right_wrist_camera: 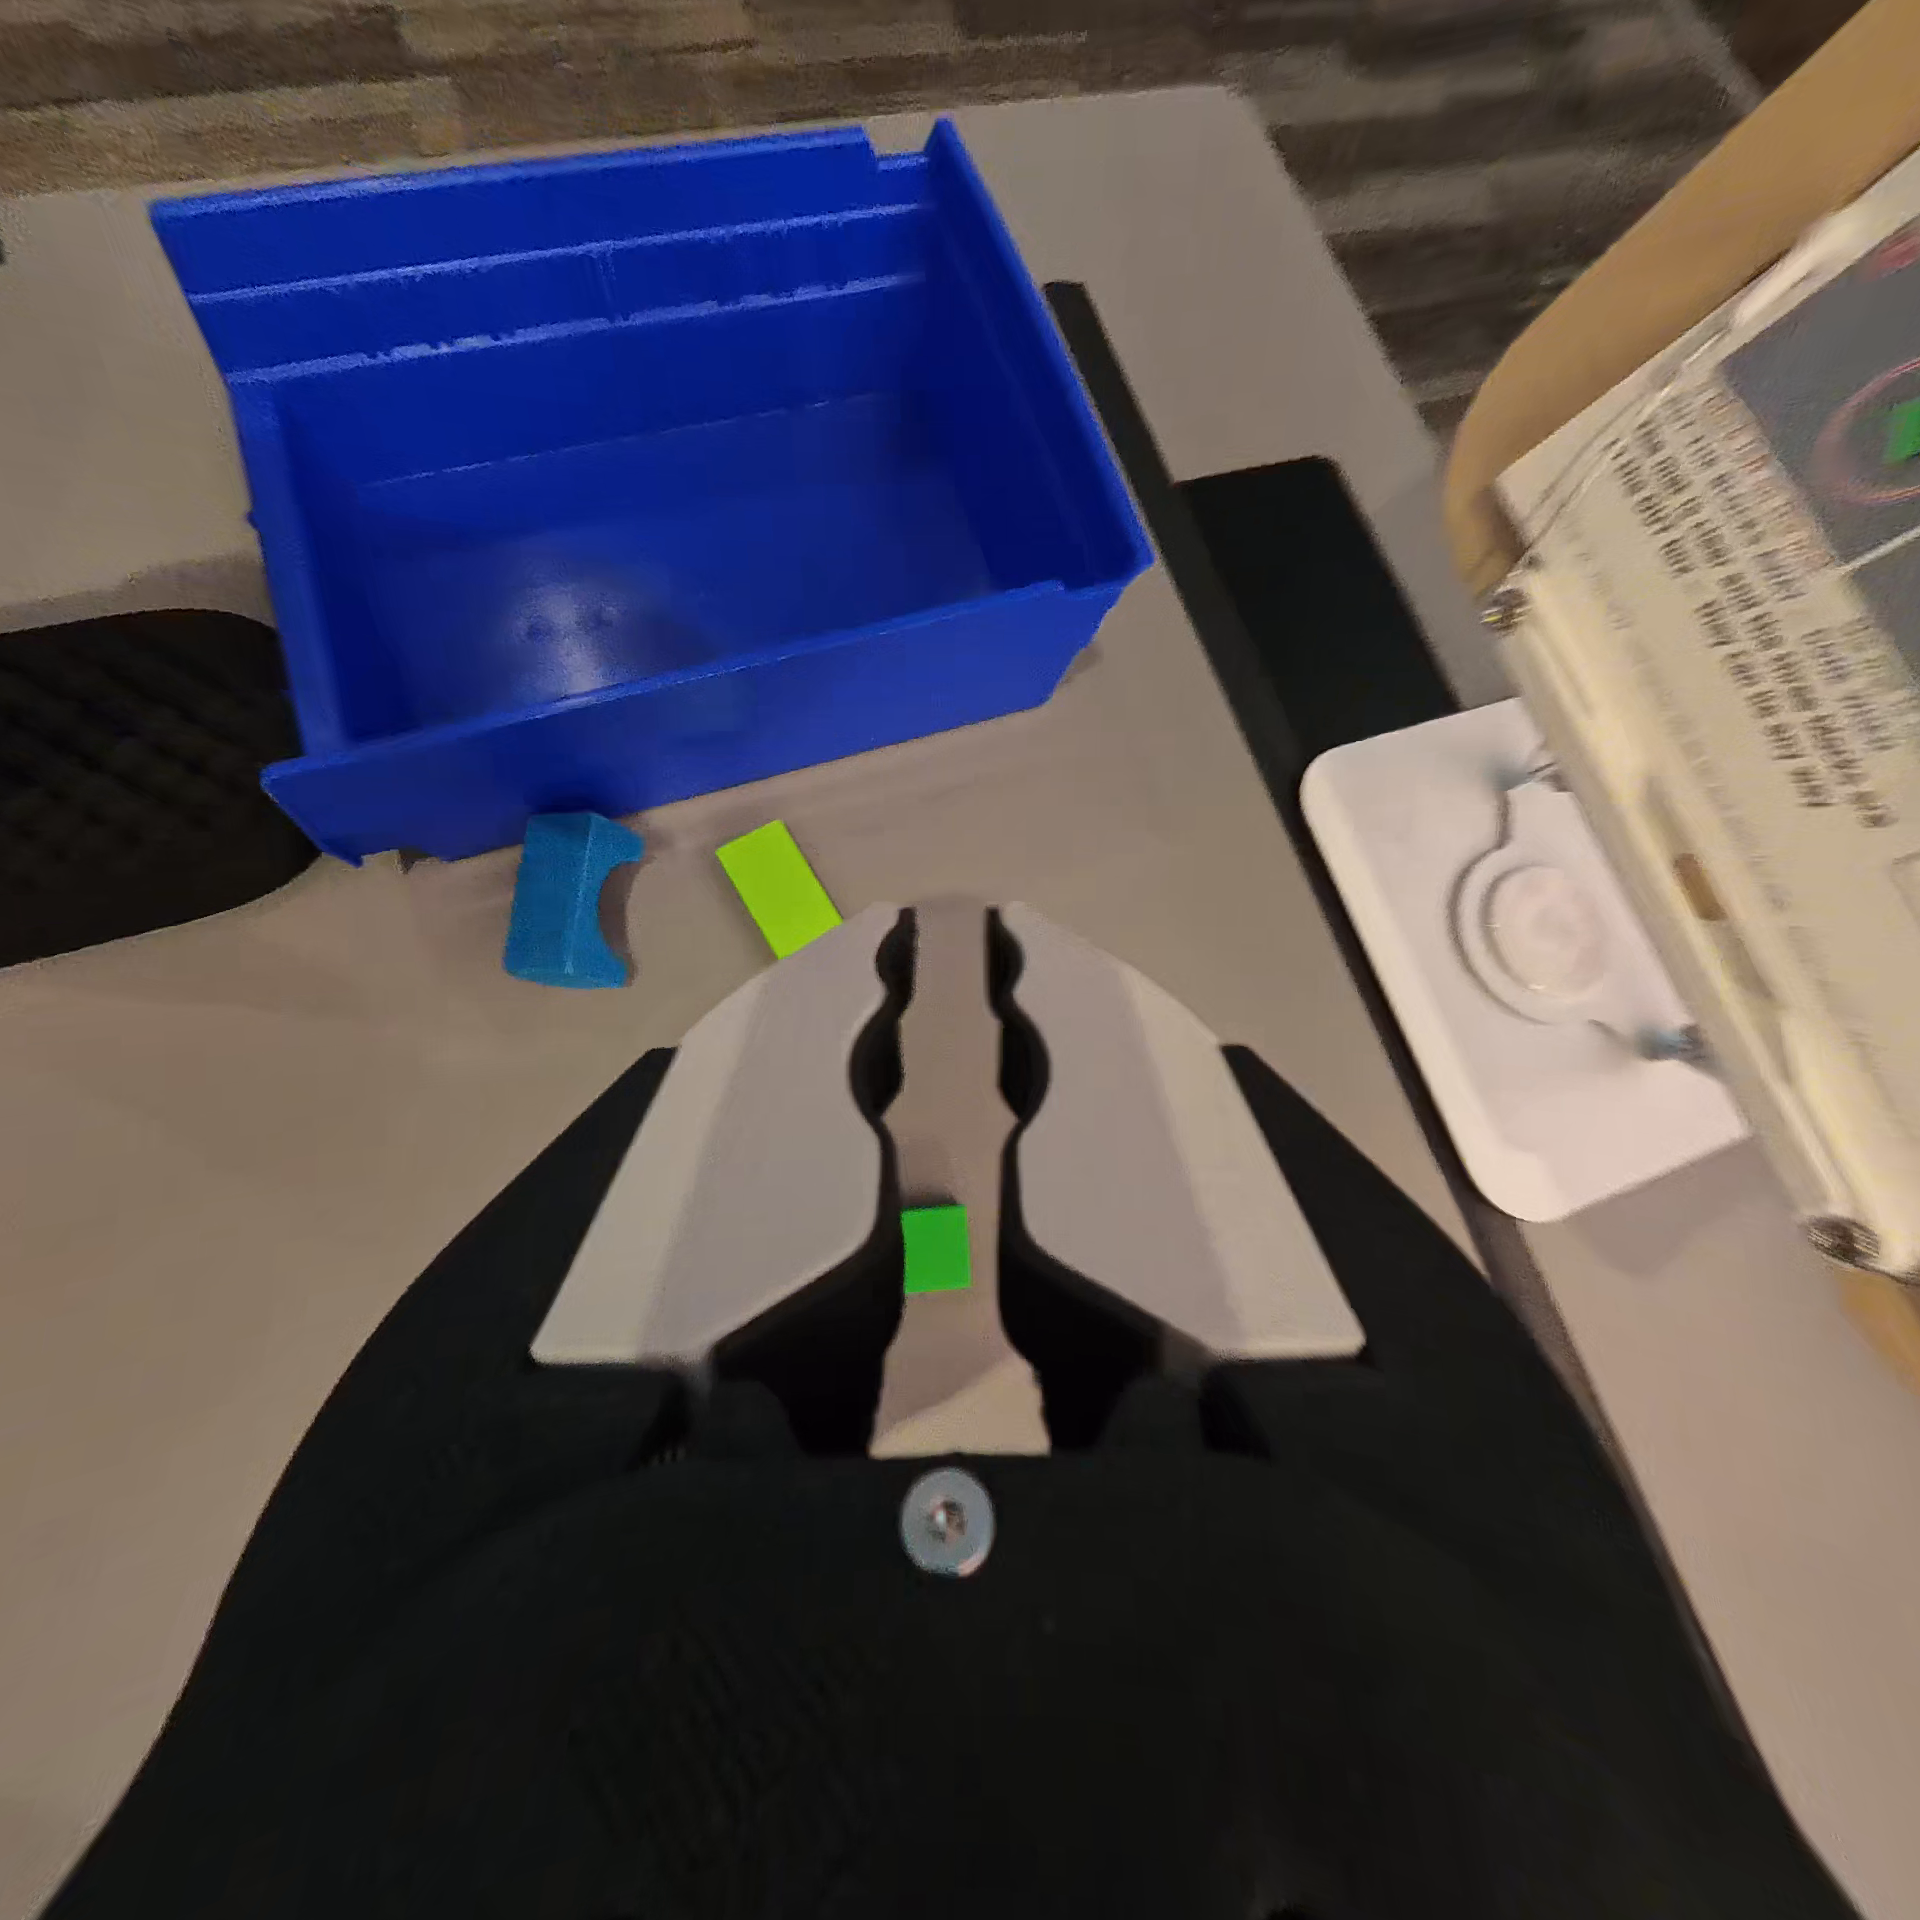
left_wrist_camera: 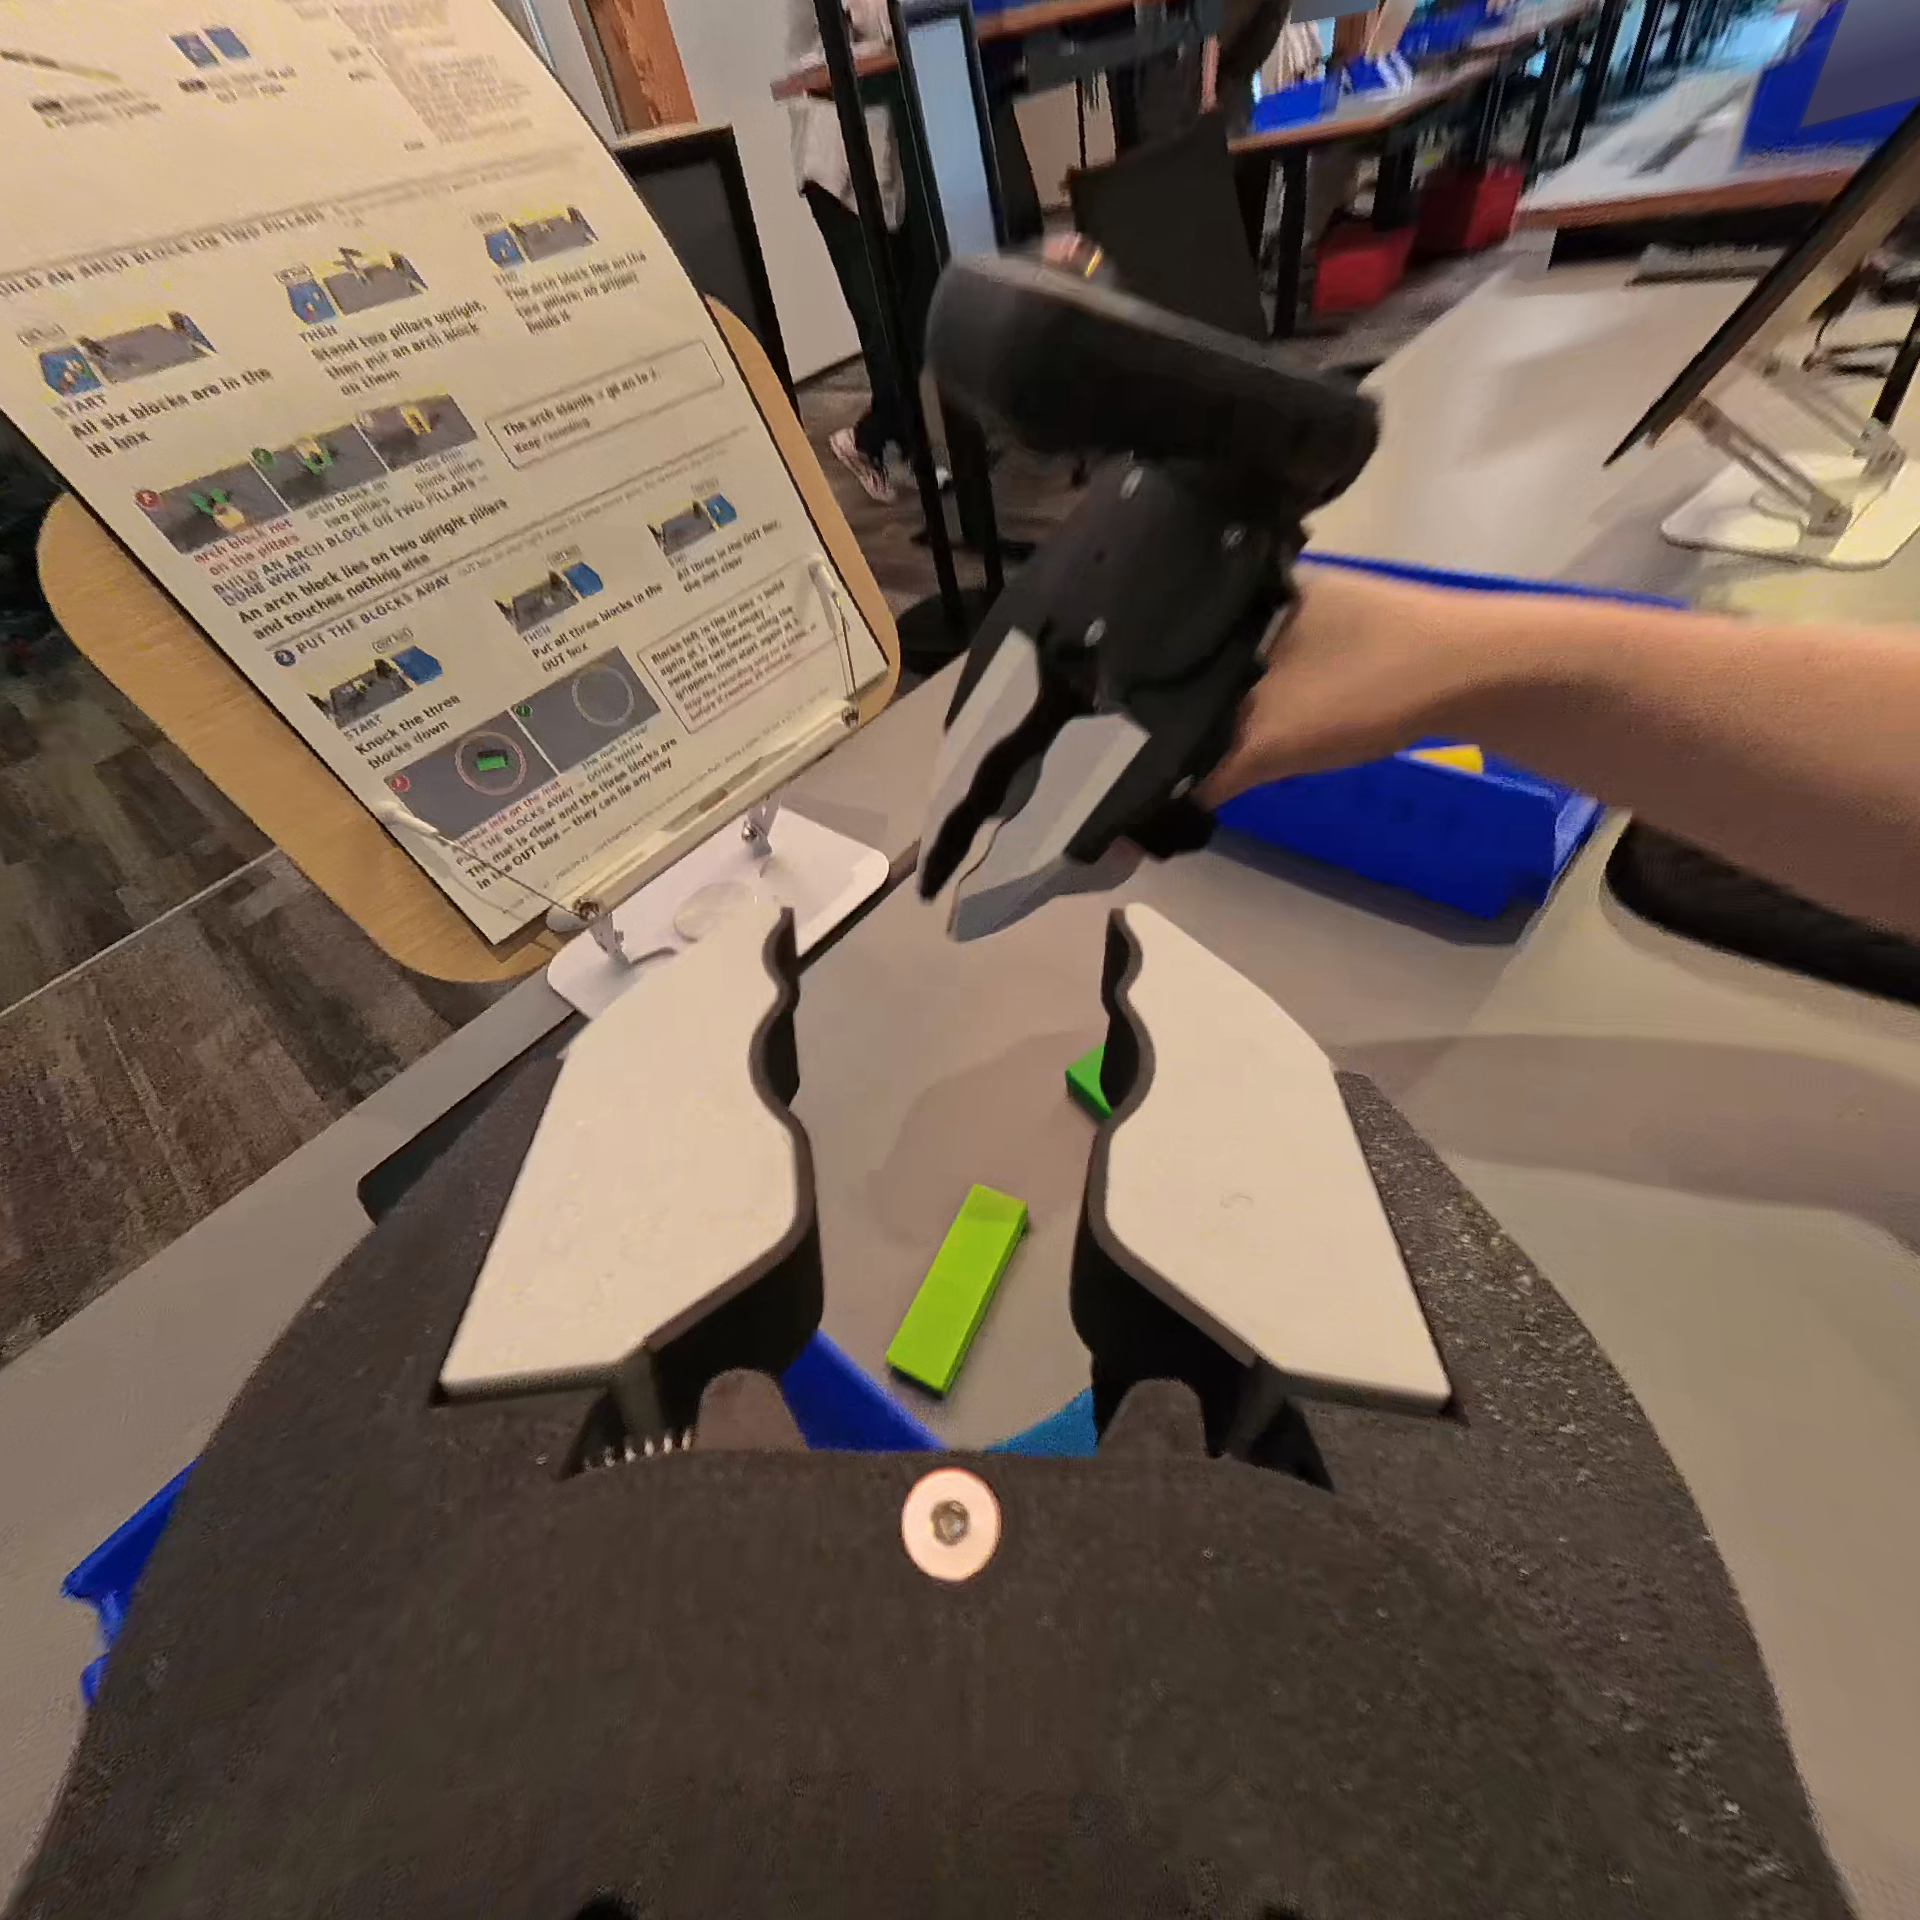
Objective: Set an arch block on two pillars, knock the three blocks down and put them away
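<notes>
Stage: the three blocks are lying flat on the grey worktop (right_wrist_camera: 312,1091), so putting away is probably beginning.
Blue arch block (right_wrist_camera: 569,902): lying just in front of the empty blue bin (right_wrist_camera: 665,727); looking light, rigid; best gripped across its flat sides.
Lime pillar (right_wrist_camera: 777,885): lying beside the arch; smooth, maybe slippery.
Green pillar (right_wrist_camera: 935,1249): showing between the right claw (right_wrist_camera: 948,920) fingers, not gripped.
Right claw: standing narrowly open, holding nothing.
Left claw (left_wrist_camera: 951,935): standing wide open, holding nothing.
Writing: a printed instruction sheet (left_wrist_camera: 395,468) is standing on a holder; no brands visible.

Glossy blue plastic bin (right_wrist_camera: 665,468); grainy matt blue arch block (right_wrist_camera: 566,904)
</notes>
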The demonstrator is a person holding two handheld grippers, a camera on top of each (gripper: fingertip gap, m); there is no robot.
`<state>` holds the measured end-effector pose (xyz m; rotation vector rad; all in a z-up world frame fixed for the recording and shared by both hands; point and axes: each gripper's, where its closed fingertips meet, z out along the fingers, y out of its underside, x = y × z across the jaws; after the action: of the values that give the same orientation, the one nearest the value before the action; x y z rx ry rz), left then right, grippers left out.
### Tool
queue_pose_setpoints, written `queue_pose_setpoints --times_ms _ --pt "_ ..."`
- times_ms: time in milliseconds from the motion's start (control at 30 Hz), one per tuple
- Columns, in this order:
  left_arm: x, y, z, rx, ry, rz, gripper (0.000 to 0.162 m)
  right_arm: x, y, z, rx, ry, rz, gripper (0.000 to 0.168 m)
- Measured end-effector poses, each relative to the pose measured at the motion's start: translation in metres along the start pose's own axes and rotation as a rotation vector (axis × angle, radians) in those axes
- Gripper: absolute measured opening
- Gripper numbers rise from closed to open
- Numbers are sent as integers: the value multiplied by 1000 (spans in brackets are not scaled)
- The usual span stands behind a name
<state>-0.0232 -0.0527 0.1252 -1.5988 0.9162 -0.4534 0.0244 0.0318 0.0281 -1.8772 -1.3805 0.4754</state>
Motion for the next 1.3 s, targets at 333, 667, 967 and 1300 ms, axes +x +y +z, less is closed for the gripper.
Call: queue_pose_setpoints --times_ms 333,667,967,1300 --pt "-19 22 -15 -134 -97 123 59 -55 123 42 36 -3 35 56" --pt "-28 30 -22 -201 -183 142 58 -41 183 61 -276 315 488 72" --pt "-22 45 -12 -280 -135 102 53 -13 216 35 -385 226 526 32" --pt "35 134 88 -680 30 141 31 57 178 -144 -208 443 495 32"
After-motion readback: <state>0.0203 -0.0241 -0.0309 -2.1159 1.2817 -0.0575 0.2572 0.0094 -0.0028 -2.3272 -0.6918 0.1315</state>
